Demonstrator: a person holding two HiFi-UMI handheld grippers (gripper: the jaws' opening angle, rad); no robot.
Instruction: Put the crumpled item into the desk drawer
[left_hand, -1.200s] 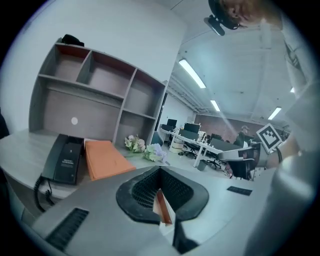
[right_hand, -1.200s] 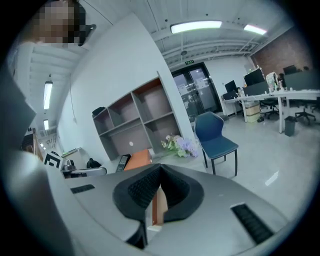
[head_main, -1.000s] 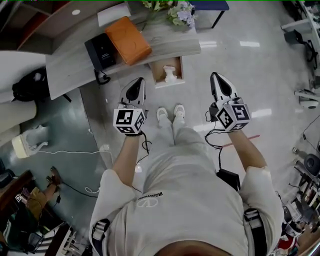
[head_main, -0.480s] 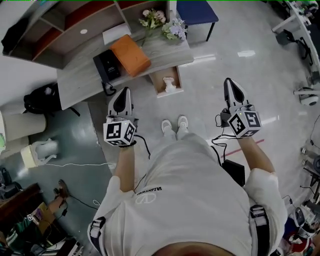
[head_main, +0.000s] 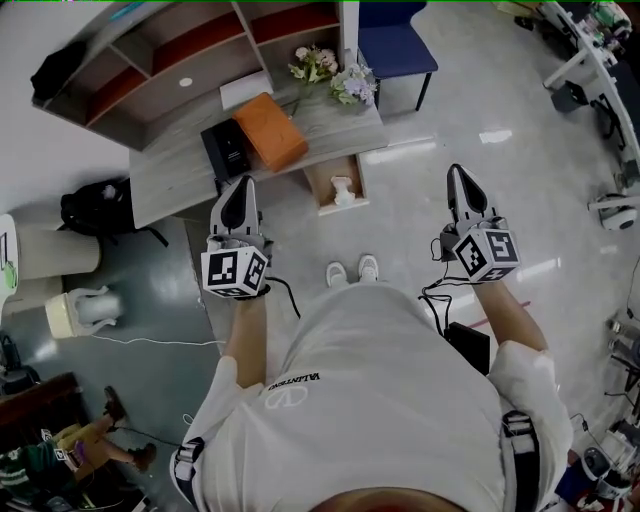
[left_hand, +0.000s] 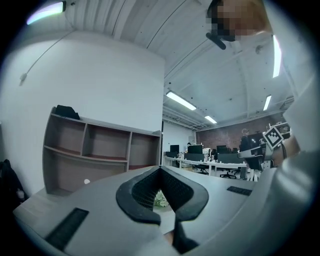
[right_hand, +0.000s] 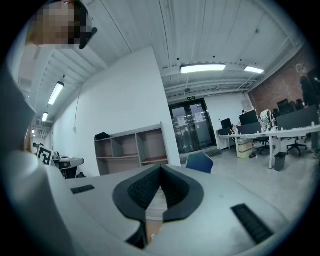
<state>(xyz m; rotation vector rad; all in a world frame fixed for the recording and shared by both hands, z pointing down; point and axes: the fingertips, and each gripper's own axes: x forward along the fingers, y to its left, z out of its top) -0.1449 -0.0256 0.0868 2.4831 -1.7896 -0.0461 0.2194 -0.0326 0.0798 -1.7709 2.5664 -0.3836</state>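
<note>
A brown open shelf unit (head_main: 190, 50) backs a grey wood-grain desk (head_main: 170, 180) carrying an orange rectangular box (head_main: 270, 130), a black telephone (head_main: 228, 152) and pale flowers (head_main: 340, 78). The desk's wooden drawer (head_main: 313, 188) stands open, the white crumpled item (head_main: 343, 190) inside. Left tongs (head_main: 244, 184) and right tongs (head_main: 457, 172), both closed and empty, are held short of the desk.

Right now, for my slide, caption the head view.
Left gripper and right gripper, both shut and empty, face a desk whose open drawer holds the crumpled item.
</note>
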